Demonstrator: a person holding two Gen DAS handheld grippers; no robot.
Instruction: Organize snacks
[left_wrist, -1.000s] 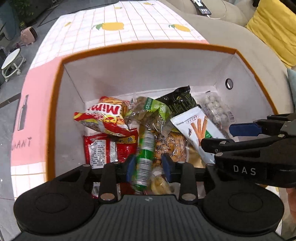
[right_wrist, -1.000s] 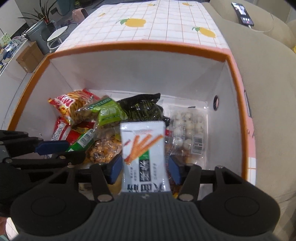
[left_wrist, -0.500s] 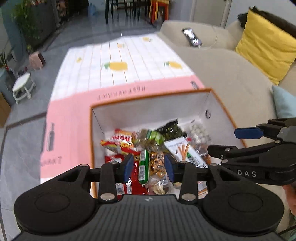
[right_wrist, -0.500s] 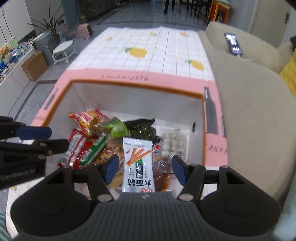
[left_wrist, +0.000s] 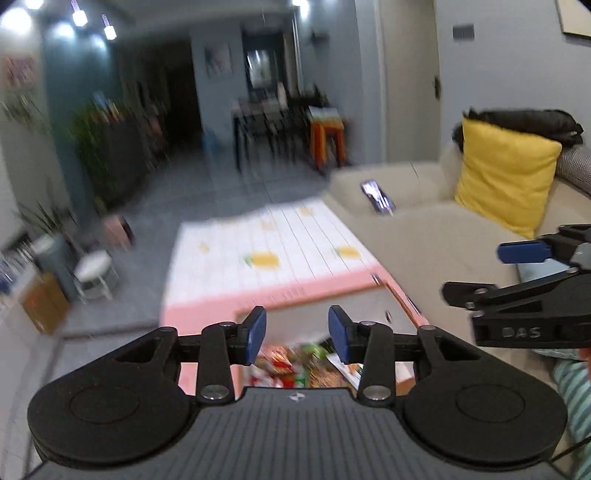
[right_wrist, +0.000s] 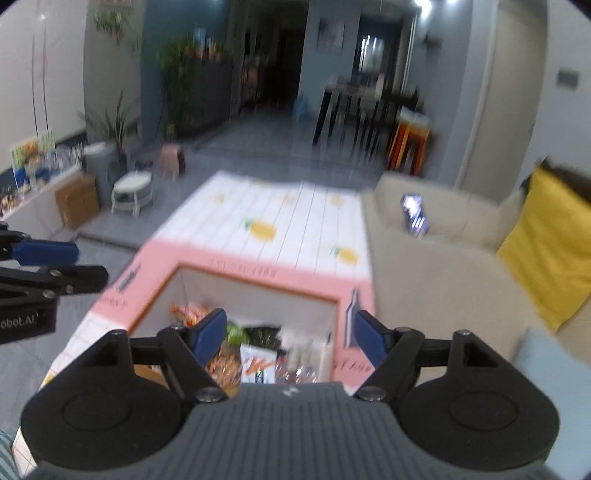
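Note:
A white box with an orange rim (right_wrist: 258, 286) stands on the pink-edged tablecloth, below both grippers. Several snack packs (right_wrist: 258, 363) lie inside it, among them a white pack with orange sticks and a green one; they also show blurred in the left wrist view (left_wrist: 299, 365). My left gripper (left_wrist: 297, 332) is open and empty, raised above the box. My right gripper (right_wrist: 290, 338) is open and empty, also raised above the box. Each gripper shows at the edge of the other's view: the right one (left_wrist: 517, 280) and the left one (right_wrist: 44, 266).
A beige sofa (right_wrist: 443, 280) runs along the right with a yellow cushion (left_wrist: 506, 181) and a phone (right_wrist: 415, 218) on it. The lemon-print cloth (right_wrist: 295, 229) covers the table beyond the box. A small white stool (right_wrist: 133, 190) and plants stand at the left.
Both grippers let go of their packs, which now lie in the box, and opened. Both have lifted up and back, so the views tilted from the box interior to the room.

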